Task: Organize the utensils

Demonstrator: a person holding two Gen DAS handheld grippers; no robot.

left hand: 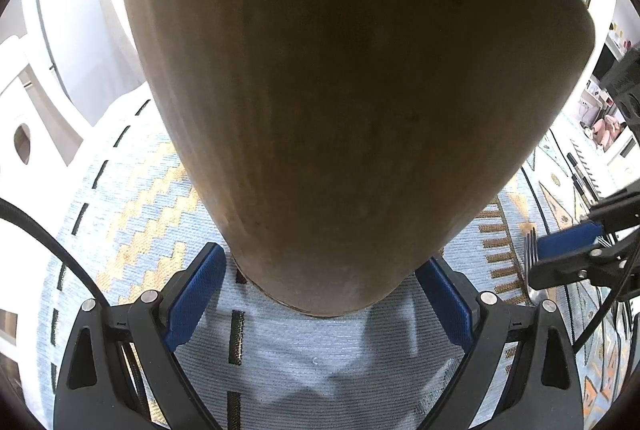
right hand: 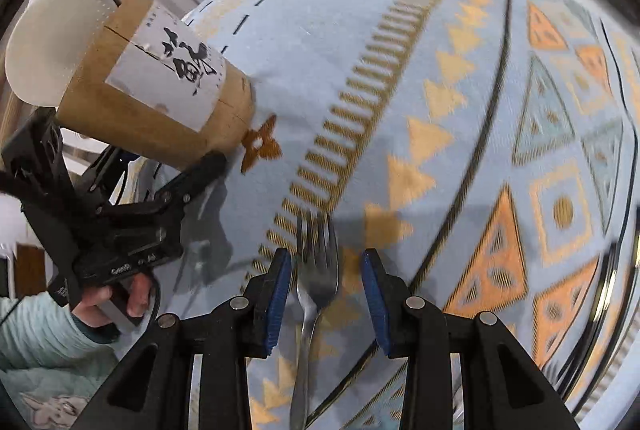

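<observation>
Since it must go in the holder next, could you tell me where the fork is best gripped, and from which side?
I'd grip the fork at its narrow neck, from above, pads on its two edges: it lies flat, already centred between the right gripper's open pads.

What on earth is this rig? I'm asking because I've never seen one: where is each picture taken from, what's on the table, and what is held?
No robot: a person holds a two-finger gripper in each hand, each with a wide-angle camera looking along its fingers. One picture looks out from the left gripper, whose blue pads grip the base of a brown cylindrical utensil holder. The other looks out from the right gripper; a metal fork sits between its fingers, though whether the pads press it is unclear. Underneath lies a patterned pale-blue tablecloth.
</observation>
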